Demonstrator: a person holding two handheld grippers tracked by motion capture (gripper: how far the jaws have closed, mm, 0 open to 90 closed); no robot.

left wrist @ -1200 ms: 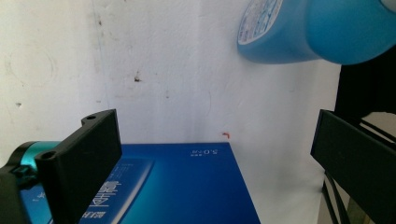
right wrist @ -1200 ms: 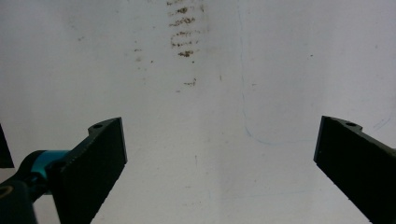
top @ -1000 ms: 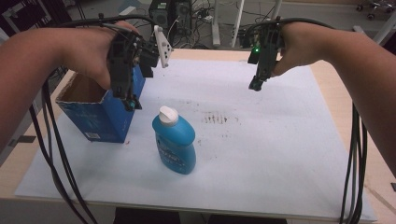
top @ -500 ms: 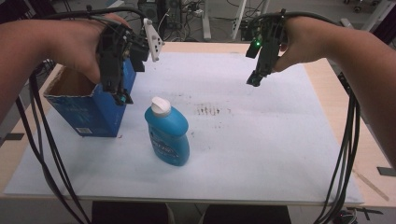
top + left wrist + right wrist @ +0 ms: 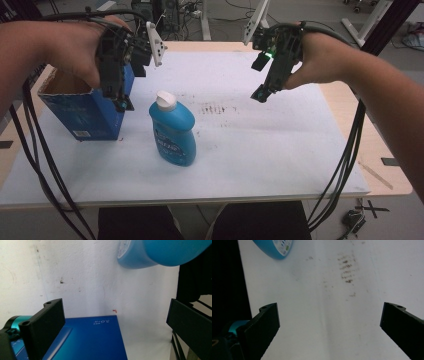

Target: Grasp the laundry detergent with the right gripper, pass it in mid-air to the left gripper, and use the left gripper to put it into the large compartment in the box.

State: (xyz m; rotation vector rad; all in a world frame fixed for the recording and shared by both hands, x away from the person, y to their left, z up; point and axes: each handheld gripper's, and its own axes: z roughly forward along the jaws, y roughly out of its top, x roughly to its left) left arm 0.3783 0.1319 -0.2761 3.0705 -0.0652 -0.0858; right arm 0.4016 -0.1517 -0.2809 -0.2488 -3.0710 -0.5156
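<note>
A blue bottle (image 5: 173, 131) with a white cap stands upright on the white table sheet (image 5: 260, 145), left of centre. An open blue cardboard box (image 5: 85, 110) stands to its left. My left gripper (image 5: 120, 102) hangs over the box's right side, jaws wide apart and empty. In the left gripper view the box's blue face (image 5: 90, 340) lies below the jaws and the bottle (image 5: 160, 252) is at the top right. My right gripper (image 5: 261, 94) hovers open above the sheet at the right, with nothing between its jaws. The bottle's base (image 5: 275, 247) shows at the top left of the right gripper view.
Dark smudges (image 5: 212, 107) mark the sheet between the bottle and the right gripper. Black cables (image 5: 345, 160) trail from both grippers over the table's sides. The wooden table edge (image 5: 385, 165) shows at the right. Stands and equipment crowd the floor beyond the far edge.
Both grippers stay open and hover near their earlier spots. The box and the bottle stand as before; the camera's framing shifts slightly.
</note>
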